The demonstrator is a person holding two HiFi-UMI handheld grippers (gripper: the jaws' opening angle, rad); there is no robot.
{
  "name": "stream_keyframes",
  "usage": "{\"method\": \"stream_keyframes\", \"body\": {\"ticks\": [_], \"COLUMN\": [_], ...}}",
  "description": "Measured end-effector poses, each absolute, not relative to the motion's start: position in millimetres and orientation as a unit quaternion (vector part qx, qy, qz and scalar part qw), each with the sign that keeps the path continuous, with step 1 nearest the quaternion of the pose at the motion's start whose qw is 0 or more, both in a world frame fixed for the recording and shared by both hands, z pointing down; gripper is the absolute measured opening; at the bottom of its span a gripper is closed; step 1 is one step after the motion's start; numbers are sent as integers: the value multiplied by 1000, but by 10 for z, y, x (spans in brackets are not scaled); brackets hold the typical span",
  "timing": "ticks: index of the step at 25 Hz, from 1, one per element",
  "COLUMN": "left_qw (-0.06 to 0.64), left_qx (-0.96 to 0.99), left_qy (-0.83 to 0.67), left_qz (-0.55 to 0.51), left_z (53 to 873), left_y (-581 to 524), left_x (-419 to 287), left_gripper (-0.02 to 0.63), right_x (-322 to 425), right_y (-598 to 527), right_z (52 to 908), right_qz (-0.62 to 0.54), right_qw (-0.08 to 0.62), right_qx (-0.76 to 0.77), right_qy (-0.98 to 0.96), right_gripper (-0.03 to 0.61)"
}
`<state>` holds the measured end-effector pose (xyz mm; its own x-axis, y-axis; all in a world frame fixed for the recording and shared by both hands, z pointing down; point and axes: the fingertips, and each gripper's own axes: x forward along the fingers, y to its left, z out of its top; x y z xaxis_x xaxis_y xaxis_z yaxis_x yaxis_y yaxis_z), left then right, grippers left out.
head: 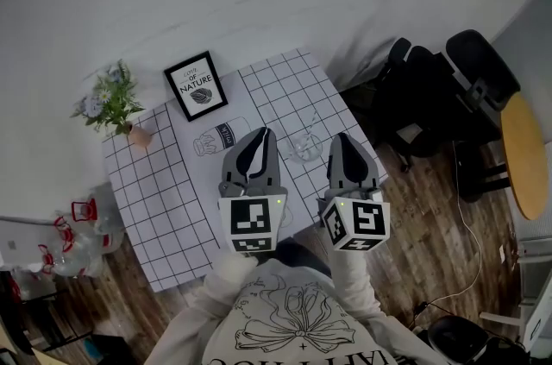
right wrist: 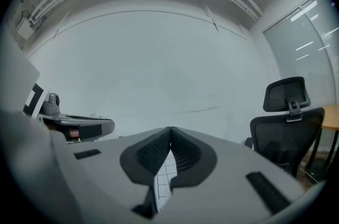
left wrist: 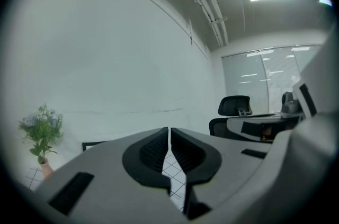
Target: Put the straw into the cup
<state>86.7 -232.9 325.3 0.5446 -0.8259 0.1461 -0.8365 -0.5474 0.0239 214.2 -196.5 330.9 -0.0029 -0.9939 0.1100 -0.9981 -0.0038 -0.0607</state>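
A clear glass cup point(head: 304, 147) stands on the checked tablecloth point(head: 164, 191), between my two grippers. A thin pale line at the cup's far side may be the straw point(head: 312, 124); I cannot tell whether it is in the cup or beside it. My left gripper point(head: 261, 134) hovers just left of the cup, jaws shut with nothing in them. Just right of the cup, my right gripper point(head: 343, 140) is also shut and holds nothing. The left gripper point(left wrist: 169, 131) and the right gripper point(right wrist: 170, 130) views show closed pads, a sliver of the cloth and the white wall.
A framed print point(head: 197, 84), a small vase of flowers point(head: 121, 109) and a flat pale bottle shape point(head: 216, 137) are on the table. Black office chairs point(head: 431, 87) and a round wooden table point(head: 526, 156) stand right. Clear bags with red handles point(head: 73, 234) lie left on the floor.
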Motion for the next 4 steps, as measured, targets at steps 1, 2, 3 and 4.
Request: {"method": "stream_keyframes", "body": {"ticks": [1, 2, 3, 4], "left_qw": [46, 47, 47, 48], "left_qx": [877, 876, 876, 875], "left_qy": [-475, -476, -477, -478], "left_qz": [59, 58, 58, 57], "left_z": [3255, 3256, 3257, 3258], "left_y": [-2330, -2331, -2332, -2332], "left_x": [865, 863, 862, 861], "left_gripper": [15, 15, 15, 15], "right_x": [2146, 2151, 2156, 2162], "right_y": [-1964, -1962, -1960, -1958], "right_z": [3308, 3309, 3309, 3309], "right_qz": [61, 61, 61, 61], "right_qw": [17, 17, 17, 16], "right_qx": [706, 706, 706, 706], "right_qy": [-706, -706, -706, -706], "right_gripper": [3, 3, 3, 3]}}
